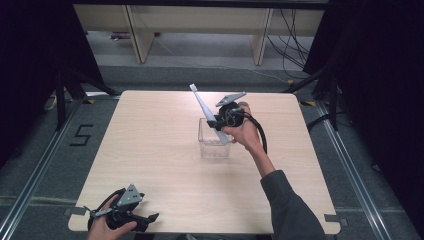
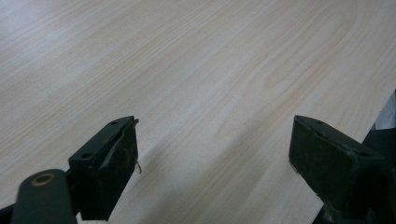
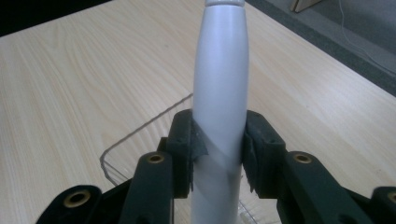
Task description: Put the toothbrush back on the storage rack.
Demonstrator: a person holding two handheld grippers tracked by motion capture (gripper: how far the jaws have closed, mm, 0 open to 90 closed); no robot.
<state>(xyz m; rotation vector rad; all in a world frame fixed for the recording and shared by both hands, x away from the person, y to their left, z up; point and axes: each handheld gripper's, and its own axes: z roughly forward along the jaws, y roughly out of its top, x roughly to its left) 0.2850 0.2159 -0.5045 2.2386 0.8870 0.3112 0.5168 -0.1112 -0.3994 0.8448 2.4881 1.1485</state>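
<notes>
Right gripper (image 1: 218,123) clamped on a white tapered tool (image 1: 204,106) over the clear container (image 1: 214,145) at table centre; tool tip points to 11 o'clock, lower end hidden behind jaws and hand. Left gripper (image 1: 150,218) at 7 o'clock table edge, jaws apart, nothing between them

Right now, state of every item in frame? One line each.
right gripper: shut on the grey-white tapered tool.
tapered tool: held, tilted, lower end inside the box, upper end leaning up and away.
clear box: upright on the table, top open.
left gripper: open, nothing between its fingers, low over the near table edge.
table: light wood.
</notes>
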